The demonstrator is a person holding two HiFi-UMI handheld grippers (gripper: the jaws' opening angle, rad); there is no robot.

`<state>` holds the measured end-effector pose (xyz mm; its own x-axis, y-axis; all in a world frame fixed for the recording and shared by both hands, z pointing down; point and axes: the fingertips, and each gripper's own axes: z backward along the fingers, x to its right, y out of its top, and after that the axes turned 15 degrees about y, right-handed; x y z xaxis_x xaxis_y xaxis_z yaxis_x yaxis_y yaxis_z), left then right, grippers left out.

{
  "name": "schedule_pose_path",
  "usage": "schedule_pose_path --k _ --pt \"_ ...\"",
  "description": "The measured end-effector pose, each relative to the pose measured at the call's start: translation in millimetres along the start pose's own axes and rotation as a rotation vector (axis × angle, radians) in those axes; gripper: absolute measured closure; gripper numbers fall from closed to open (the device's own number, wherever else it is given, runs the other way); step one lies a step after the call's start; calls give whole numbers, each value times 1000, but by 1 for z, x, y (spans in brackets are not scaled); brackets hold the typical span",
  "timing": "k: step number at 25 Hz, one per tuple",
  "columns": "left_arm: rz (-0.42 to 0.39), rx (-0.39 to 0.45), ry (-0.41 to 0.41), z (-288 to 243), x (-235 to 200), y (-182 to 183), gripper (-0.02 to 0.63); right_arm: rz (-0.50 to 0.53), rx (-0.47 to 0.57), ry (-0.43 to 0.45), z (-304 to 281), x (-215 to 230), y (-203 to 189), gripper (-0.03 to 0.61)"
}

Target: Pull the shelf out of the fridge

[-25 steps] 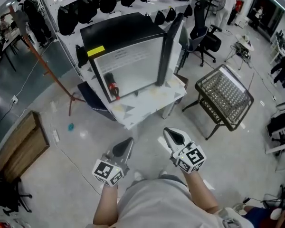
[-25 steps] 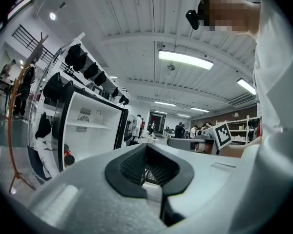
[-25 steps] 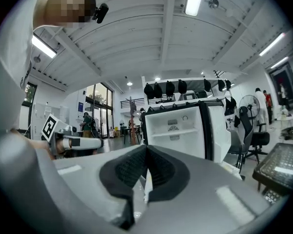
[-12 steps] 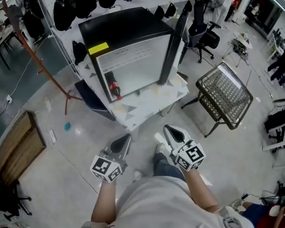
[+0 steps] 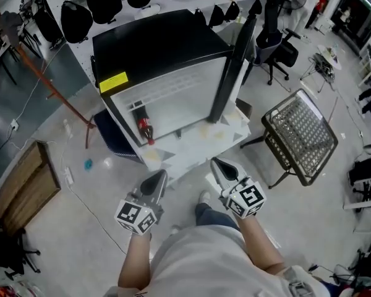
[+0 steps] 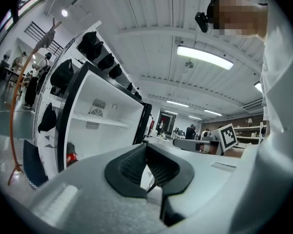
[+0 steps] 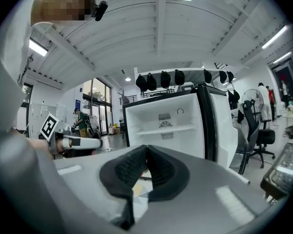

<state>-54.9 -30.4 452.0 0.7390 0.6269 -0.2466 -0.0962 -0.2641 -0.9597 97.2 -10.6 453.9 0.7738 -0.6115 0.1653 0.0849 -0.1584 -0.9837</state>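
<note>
1. Shelf sits inside the mini fridge; it is a level white ledge across the upper part of the cavity, between two vent grilles on the back wall; neither gripper touches it.
2. The fridge stands on a low white table; its door is swung wide open on the right side (nearly edge-on in the head view); a yellow label sits on the top front edge.
3. A cola bottle with a red label is at the lower left of the cavity.
4. The left gripper is held in front of the table, well apart from the fridge; its jaws are pressed together with nothing between them.
5. The right gripper is beside it, its tip near the table's front edge; its jaws are likewise clenched together and empty.
6. A wire mesh rack stands on the floor to the right of the table; black bags hang on a white frame behind the fridge.
</note>
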Motion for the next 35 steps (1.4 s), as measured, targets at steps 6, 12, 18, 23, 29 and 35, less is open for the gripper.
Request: schedule_pose_path --k 6,12,18,23,29,35 --pt "28 3 75 -50 -7 8 606 -19 -4 75 -22 51 9 575" --pt "72 10 143 -91 -2 12 606 -35 0 153 -33 92 16 575" --pt "118 9 215 -117 1 9 606 -69 6 230 -44 118 15 575" --pt "137 1 242 -129 -1 8 606 -119 23 269 -60 128 16 575" --pt "190 0 260 -135 -24 11 606 -159 20 295 -92 131 14 575" --pt "212 -16 220 -138 -48 19 606 -225 62 255 -125 140 17 575"
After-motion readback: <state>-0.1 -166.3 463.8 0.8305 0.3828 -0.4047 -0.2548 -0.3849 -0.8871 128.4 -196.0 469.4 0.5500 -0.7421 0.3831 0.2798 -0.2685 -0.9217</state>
